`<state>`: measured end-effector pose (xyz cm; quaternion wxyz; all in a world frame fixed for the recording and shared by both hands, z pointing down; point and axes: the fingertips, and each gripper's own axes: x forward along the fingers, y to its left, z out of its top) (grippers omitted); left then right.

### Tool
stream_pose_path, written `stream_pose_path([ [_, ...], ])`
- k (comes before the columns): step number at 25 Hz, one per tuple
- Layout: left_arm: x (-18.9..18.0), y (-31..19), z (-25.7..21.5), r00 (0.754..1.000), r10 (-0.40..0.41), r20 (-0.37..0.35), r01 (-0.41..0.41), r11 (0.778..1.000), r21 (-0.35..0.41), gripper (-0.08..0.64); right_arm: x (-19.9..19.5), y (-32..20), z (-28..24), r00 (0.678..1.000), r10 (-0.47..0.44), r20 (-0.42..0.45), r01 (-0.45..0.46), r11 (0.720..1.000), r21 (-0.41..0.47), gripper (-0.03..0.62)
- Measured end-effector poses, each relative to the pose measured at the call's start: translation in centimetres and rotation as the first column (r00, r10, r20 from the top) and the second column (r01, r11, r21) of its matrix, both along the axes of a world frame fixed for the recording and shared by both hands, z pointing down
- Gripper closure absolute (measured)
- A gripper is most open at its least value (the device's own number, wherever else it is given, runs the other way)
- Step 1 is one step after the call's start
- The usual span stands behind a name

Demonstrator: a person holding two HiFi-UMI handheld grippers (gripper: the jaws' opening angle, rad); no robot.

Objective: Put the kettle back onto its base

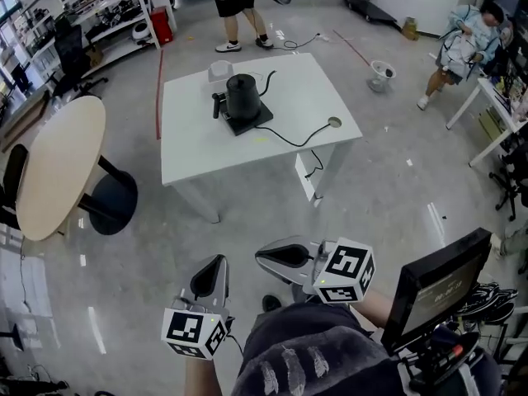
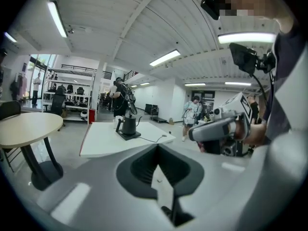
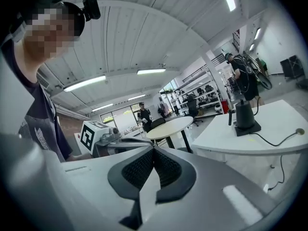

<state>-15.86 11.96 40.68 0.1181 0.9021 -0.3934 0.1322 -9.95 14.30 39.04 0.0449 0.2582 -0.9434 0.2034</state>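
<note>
The black kettle (image 1: 242, 97) stands upright on its black base (image 1: 249, 121) on the white table (image 1: 206, 147), far ahead of me. A cord (image 1: 290, 139) runs from the base to a hole in the tabletop. Both grippers hang low near my body, well short of the table. My left gripper (image 1: 216, 261) is shut with nothing in it, and my right gripper (image 1: 259, 256) is shut and empty too. The kettle (image 2: 128, 125) shows small in the left gripper view beyond the closed gripper (image 2: 158, 148), and likewise the kettle (image 3: 244, 114) beyond the gripper (image 3: 154, 150) in the right gripper view.
A round wooden table (image 1: 58, 163) with a dark pedestal stands left of the white table. A white container (image 1: 219, 71) sits behind the kettle. One person (image 1: 238, 7) stands beyond the table and another (image 1: 466, 44) sits at the right. A monitor (image 1: 433, 287) is beside me.
</note>
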Motion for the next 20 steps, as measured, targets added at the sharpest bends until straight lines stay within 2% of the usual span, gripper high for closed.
stream_pose_path([
  [10, 1.5, 0.7, 0.1, 0.997, 0.071, -0.009, -0.071, 0.997, 0.004, 0.558, 0.6, 1.3, -0.3, 0.999, 0.050, -0.021, -0.050, 0.999, 0.004, 0.591],
  [20, 4.8, -1.0, 0.1, 0.995, 0.100, 0.023, -0.101, 0.995, -0.001, 0.558, 3.5, -1.0, -0.4, 0.997, 0.075, 0.003, -0.075, 0.997, 0.003, 0.591],
])
